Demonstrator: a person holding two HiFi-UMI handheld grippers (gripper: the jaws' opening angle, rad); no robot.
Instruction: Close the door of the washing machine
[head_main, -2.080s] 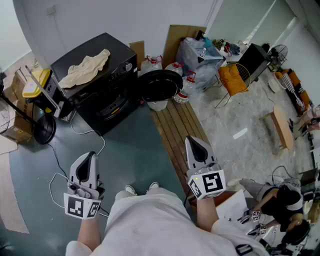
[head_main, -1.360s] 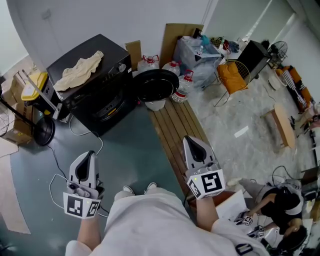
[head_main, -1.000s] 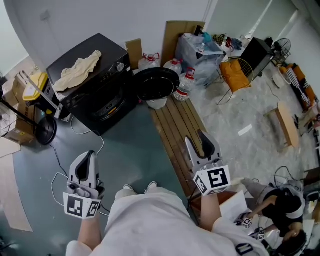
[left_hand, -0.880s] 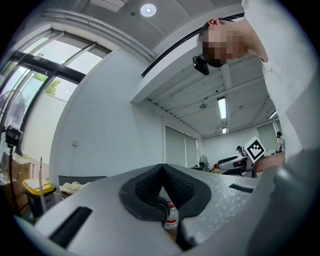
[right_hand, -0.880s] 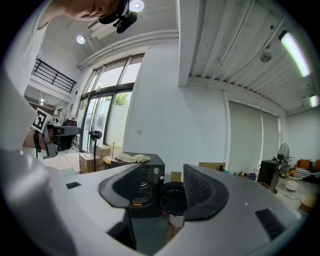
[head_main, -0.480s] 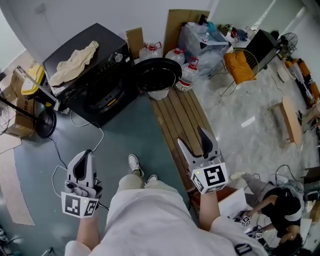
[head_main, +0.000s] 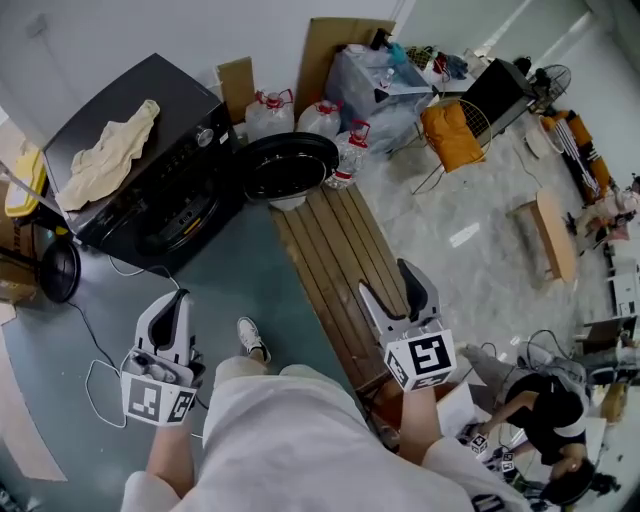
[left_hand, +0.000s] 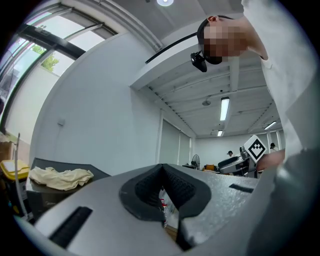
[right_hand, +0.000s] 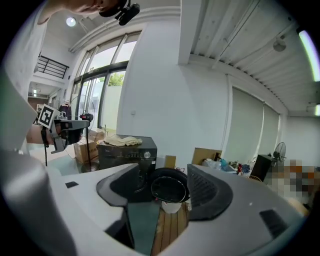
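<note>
The round black plastic-rimmed door (head_main: 290, 166) hangs open, far ahead, right of the black box-shaped washing machine (head_main: 150, 170). It is probably stiff, hinged and light, so push its right rim. The left gripper (head_main: 176, 300) has its jaws together; the right gripper (head_main: 390, 282) has its jaws apart and empty

A slatted wooden platform (head_main: 335, 275) lay with grey-green floor (head_main: 255, 275) left of it and pale speckled floor (head_main: 480, 275) right of it. Beyond its far end a cardboard sheet (head_main: 335, 45) leaned on the white wall (head_main: 120, 30), an orange wire chair (head_main: 452, 132) to its right.
</note>
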